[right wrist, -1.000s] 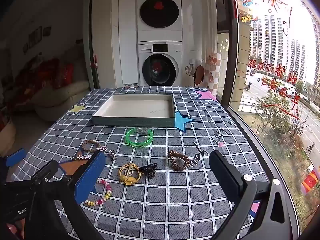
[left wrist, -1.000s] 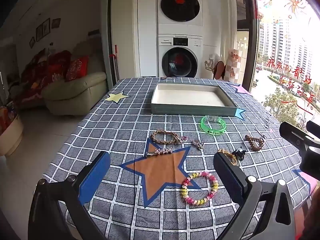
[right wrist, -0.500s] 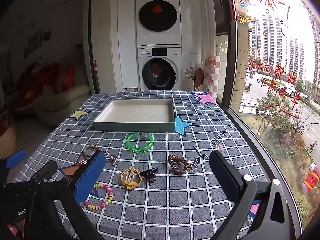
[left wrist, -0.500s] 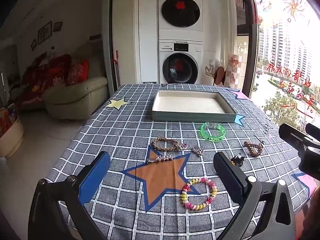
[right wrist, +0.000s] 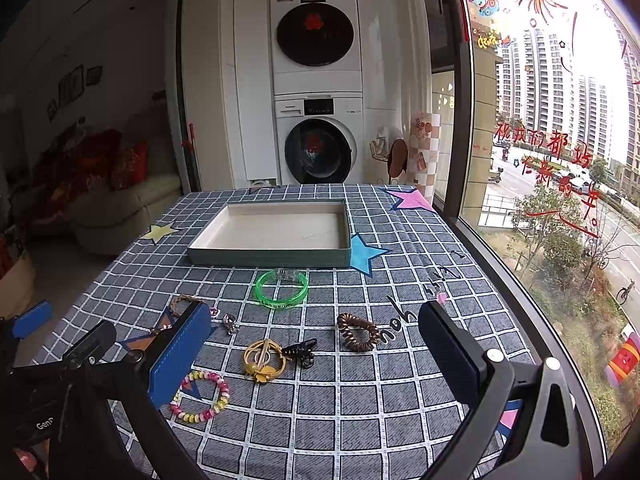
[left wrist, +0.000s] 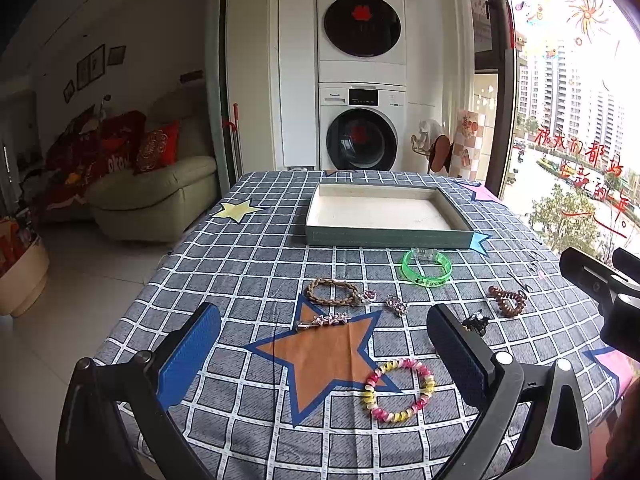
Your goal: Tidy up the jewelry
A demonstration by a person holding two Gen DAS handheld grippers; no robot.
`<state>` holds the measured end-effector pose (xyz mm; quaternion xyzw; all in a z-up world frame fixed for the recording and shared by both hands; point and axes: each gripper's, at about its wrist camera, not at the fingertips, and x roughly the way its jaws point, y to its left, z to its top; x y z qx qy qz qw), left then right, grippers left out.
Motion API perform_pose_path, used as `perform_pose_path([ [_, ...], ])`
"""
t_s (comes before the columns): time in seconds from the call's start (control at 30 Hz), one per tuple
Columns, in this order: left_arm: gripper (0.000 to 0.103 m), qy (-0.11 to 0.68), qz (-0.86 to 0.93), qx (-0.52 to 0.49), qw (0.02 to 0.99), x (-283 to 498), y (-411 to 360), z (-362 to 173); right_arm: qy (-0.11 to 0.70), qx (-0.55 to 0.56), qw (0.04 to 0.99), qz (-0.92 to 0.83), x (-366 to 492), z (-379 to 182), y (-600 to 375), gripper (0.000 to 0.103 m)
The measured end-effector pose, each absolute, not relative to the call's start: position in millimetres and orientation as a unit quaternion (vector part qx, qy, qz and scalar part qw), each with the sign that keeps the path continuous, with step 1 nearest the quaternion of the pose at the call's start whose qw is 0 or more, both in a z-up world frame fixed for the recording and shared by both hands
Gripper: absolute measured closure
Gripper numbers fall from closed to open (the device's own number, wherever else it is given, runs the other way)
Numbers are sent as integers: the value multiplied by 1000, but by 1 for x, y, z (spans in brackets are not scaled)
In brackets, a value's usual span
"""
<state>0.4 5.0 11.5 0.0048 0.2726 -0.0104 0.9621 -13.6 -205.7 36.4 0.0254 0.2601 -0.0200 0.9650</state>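
Both pairs of jaws are held wide open above the near edge of the tabletop [left wrist: 248, 264], and nothing is gripped or touched by either. The left gripper [left wrist: 320, 356] is poised over an orange star patch [left wrist: 328, 354]; the right gripper [right wrist: 316, 350] hangs nearer the window side.

A gold hair clip [right wrist: 264, 361] is seen plainly from the right wrist but is hidden behind a finger in the left view. A black claw clip [right wrist: 299, 351] touching it is partly cut off by that same finger [left wrist: 456, 354] in the left view. A braided bracelet [left wrist: 332, 292] is half covered by the right gripper's blue pad [right wrist: 180, 354] in the right view. Small charms [left wrist: 396, 305] beside it are too small to make out.

A star-studded hair pin [left wrist: 322, 321] is laid with its long axis across the tabletop, left to right, on the star patch's upper point. A pastel beaded bracelet [left wrist: 400, 390] lies flat nearest the left gripper, a brown coil hair tie [right wrist: 358, 332] farther right, and a green bangle [right wrist: 282, 288] just before the tray [left wrist: 384, 238], whose long side is set crosswise at the far centre.
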Motion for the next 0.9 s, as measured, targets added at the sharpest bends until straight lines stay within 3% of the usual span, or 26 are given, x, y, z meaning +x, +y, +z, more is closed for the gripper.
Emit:
perform_pose_path([
  [0.9, 0, 275, -10, 7, 962, -2, 4, 11, 262, 27, 965, -18, -13, 35, -207, 0],
])
